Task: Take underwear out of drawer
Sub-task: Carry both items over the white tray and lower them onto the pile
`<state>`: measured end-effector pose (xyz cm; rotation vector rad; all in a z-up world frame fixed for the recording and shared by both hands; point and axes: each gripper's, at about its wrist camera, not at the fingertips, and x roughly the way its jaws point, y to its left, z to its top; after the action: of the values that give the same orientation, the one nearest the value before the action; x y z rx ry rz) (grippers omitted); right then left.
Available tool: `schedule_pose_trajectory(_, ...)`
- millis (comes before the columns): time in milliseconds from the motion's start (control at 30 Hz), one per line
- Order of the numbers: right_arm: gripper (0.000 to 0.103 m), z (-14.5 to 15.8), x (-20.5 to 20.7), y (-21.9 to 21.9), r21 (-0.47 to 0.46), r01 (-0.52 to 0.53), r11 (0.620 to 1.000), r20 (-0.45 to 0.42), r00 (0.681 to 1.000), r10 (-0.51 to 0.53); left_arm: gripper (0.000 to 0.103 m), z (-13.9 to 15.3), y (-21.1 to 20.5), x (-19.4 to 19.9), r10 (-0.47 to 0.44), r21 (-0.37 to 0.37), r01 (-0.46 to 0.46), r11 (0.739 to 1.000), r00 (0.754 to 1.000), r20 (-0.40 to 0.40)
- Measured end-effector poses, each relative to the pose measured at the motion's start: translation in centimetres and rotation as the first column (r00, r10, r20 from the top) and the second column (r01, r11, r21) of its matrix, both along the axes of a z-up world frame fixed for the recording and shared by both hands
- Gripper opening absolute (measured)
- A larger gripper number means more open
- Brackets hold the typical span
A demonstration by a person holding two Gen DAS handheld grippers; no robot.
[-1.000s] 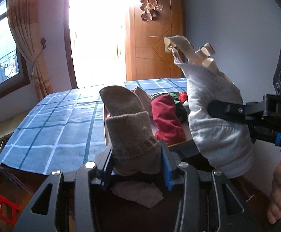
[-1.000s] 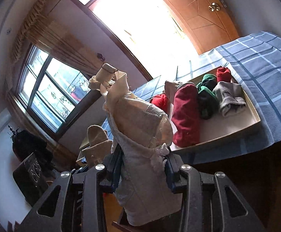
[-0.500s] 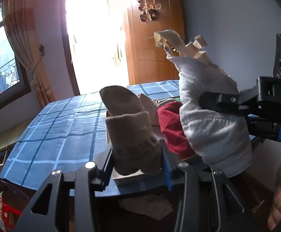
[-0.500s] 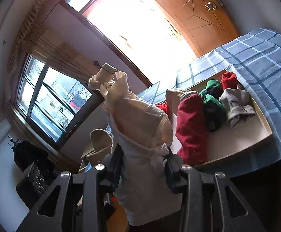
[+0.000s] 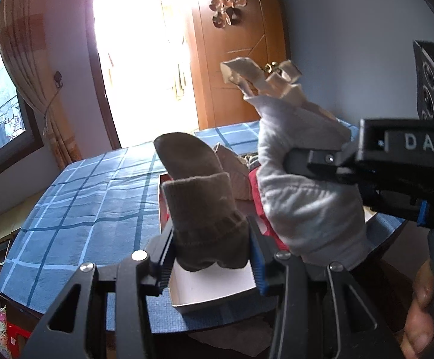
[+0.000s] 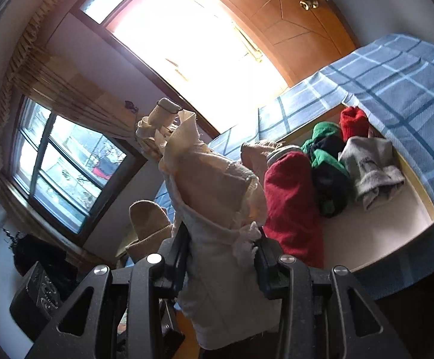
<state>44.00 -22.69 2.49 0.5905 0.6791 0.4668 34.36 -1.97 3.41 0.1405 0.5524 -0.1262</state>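
My left gripper (image 5: pixel 211 251) is shut on a brown knitted sock (image 5: pixel 199 206) and holds it upright over the near end of the white drawer tray (image 5: pixel 214 293). My right gripper (image 6: pixel 221 257) is shut on a cream and white undergarment (image 6: pixel 217 209) with straps sticking up, held in the air left of the tray (image 6: pixel 396 236). The same garment (image 5: pixel 303 191) and the right gripper's body show at the right of the left wrist view. The brown sock also shows in the right wrist view (image 6: pixel 148 224). The tray holds rolled red (image 6: pixel 291 206), green and dark (image 6: pixel 327 167) and grey (image 6: pixel 372 170) clothes.
The tray lies on a table under a blue checked cloth (image 5: pixel 97 197). A wooden door (image 5: pixel 240 68) and a bright doorway stand behind. A window with curtain (image 5: pixel 28 83) is at the left. A person's hand (image 5: pixel 423 308) grips the right gripper's handle.
Both grippers have risen and moved forward over the table's near edge, still holding their garments. More of the tray's near end now shows below the left gripper.
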Motion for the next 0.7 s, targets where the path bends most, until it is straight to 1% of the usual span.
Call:
schedule_pose_trajectory(133, 0.041, -0.7, 1.1, 0.7, -0.014, 0.013, 1.0, -0.025, 1.0, -0.013, 0.042, -0.7, -0.1, 1.2, 0.009, 0.004, -0.009, 1.0, 1.0, -0.019)
schedule_pose_trajectory(300, 0.041, -1.5, 2.1, 1.2, -0.048, 0.034, 0.998, -0.041, 0.998, -0.036, 0.043, -1.0, -0.5, 2.3, 0.008, 0.024, -0.007, 1.0, 1.0, -0.018)
schedule_pose_trajectory(400, 0.041, -2.2, 2.9, 1.1, -0.057, 0.049, 0.997, -0.057, 0.997, -0.052, 0.042, -1.3, -0.4, 2.9, 0.008, 0.026, -0.007, 1.0, 1.0, -0.022)
schedule_pose_trajectory(467, 0.041, -2.6, 3.4, 1.2, -0.079, 0.066, 0.995, -0.065, 0.995, -0.071, 0.043, -1.4, -0.4, 3.4, 0.01, 0.027, -0.009, 1.0, 1.0, -0.024)
schedule_pose_trajectory(700, 0.041, -4.3, 5.3, 1.7, -0.114, 0.068, 0.991, -0.098, 0.992, -0.079, 0.043, -2.7, -0.8, 5.2, 0.008, 0.052, -0.005, 0.999, 0.999, -0.051)
